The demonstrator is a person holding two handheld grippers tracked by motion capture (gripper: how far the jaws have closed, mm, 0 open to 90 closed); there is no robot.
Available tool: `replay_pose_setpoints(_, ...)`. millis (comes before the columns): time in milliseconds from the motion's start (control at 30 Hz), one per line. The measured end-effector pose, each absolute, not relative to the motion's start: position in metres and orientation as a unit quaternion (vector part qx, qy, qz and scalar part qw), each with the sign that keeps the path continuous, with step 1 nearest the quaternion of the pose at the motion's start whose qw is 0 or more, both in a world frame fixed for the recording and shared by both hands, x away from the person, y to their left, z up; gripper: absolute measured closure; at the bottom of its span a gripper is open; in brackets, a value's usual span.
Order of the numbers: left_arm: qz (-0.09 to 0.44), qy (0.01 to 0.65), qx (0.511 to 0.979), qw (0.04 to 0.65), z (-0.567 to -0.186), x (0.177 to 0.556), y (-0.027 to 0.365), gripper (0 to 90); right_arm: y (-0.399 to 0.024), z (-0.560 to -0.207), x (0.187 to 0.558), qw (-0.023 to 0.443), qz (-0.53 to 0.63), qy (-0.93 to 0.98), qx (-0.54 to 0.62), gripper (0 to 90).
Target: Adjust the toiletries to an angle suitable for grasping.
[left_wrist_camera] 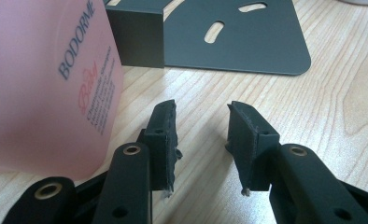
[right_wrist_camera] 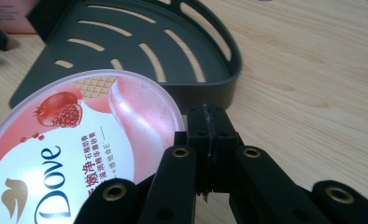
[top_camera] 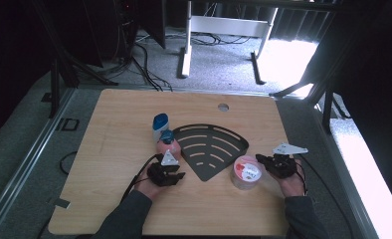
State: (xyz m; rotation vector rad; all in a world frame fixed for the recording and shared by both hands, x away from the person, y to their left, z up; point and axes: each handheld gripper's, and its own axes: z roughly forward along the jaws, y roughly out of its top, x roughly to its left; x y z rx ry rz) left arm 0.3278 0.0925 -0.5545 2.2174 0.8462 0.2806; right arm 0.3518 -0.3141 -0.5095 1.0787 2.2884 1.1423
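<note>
The pink plastic bottle (left_wrist_camera: 46,88), upright, reads "BODORME", at ten o'clock of the left gripper (left_wrist_camera: 203,140), jaws apart and empty. The round pink-lidded tub (right_wrist_camera: 79,140) reads "Dove"; the right gripper (right_wrist_camera: 213,140), jaws together, sits at its three o'clock.

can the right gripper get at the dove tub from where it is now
Probably yes, but not yet: the right gripper sits beside the Dove tub with nothing between, though its jaws are shut and must open first.

You had one camera high over the table (top_camera: 109,209); two gripper cameras sat low, sharing the dark tray (top_camera: 211,149) (left_wrist_camera: 247,42) (right_wrist_camera: 140,46).
</note>
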Motion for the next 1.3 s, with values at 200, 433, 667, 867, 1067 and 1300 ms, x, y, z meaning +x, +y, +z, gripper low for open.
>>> replay_pose_setpoints(200, 0.111, 0.329, 0.864, 0.364, -0.552, 0.326, 0.091, 61.1, -0.308, -0.510, 0.343, 0.173, 0.411, 0.808, 0.386, 89.6)
replay_pose_setpoints(433, 0.106, 0.318, 0.861, 0.383, -0.544, 0.321, 0.087, 60.2, -0.302, -0.509, 0.332, 0.176, 0.404, 0.814, 0.378, 88.9)
replay_pose_setpoints(667, 0.083, 0.308, 0.850, 0.418, -0.532, 0.316, 0.084, 59.0, -0.306, -0.508, 0.320, 0.170, 0.401, 0.818, 0.375, 89.1)
replay_pose_setpoints(867, 0.080, 0.292, 0.855, 0.421, -0.527, 0.311, 0.078, 58.6, -0.309, -0.511, 0.307, 0.157, 0.403, 0.823, 0.369, 88.2)
replay_pose_setpoints(1067, 0.078, 0.279, 0.859, 0.422, -0.524, 0.307, 0.069, 57.5, -0.306, -0.518, 0.302, 0.145, 0.392, 0.839, 0.350, 88.2)
replay_pose_setpoints(1300, 0.079, 0.259, 0.865, 0.423, -0.521, 0.302, 0.059, 54.9, -0.301, -0.520, 0.300, 0.137, 0.400, 0.847, 0.323, 88.2)
